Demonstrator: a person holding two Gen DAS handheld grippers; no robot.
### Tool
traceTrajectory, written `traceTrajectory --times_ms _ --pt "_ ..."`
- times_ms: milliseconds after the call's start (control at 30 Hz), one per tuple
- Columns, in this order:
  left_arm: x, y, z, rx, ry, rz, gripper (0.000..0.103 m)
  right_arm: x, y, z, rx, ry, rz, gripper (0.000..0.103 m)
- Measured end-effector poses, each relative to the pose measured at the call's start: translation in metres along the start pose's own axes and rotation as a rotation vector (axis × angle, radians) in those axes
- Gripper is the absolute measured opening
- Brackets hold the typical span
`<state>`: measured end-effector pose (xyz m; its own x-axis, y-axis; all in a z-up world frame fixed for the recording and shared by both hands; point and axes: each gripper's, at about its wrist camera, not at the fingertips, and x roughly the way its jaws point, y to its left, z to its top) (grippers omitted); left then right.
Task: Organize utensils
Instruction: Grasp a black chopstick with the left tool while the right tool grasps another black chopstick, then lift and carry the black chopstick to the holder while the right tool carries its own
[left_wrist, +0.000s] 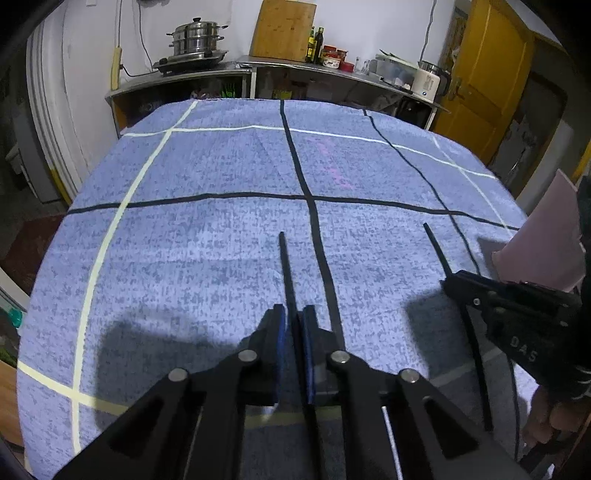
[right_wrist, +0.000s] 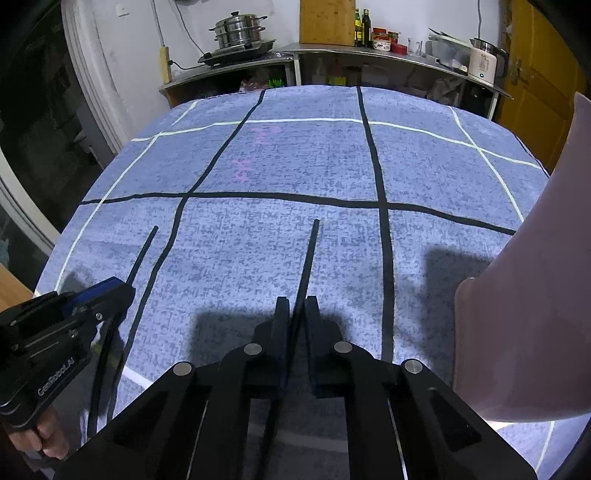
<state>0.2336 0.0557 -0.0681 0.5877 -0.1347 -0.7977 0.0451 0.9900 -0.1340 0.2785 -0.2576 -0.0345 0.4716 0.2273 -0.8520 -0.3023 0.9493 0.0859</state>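
My left gripper is shut on a thin black chopstick that points forward over the blue cloth. My right gripper is shut on a second black chopstick, also pointing forward. In the left wrist view the right gripper shows at the right edge with its chopstick. In the right wrist view the left gripper shows at the lower left with its chopstick. Both chopsticks are held above the table, roughly parallel.
The table is covered by a blue cloth with black and pale grid lines. A pink container stands at the table's right side, also in the left wrist view. Behind stand a steel counter with pots and bottles, and a yellow door.
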Motion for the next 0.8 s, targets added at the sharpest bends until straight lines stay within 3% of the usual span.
traceTrajectory --times_ms 233,800 --pt "-0.009 0.006 0.000 -0.042 0.007 -0.029 0.006 -0.018 0.009 -0.006 -0.012 -0.022 0.056 0.005" --pt "-0.101 -0.012 0.015 -0.023 -0.148 -0.102 0.006 -0.117 0.007 -0.007 -0.001 -0.194 0.144 0.005"
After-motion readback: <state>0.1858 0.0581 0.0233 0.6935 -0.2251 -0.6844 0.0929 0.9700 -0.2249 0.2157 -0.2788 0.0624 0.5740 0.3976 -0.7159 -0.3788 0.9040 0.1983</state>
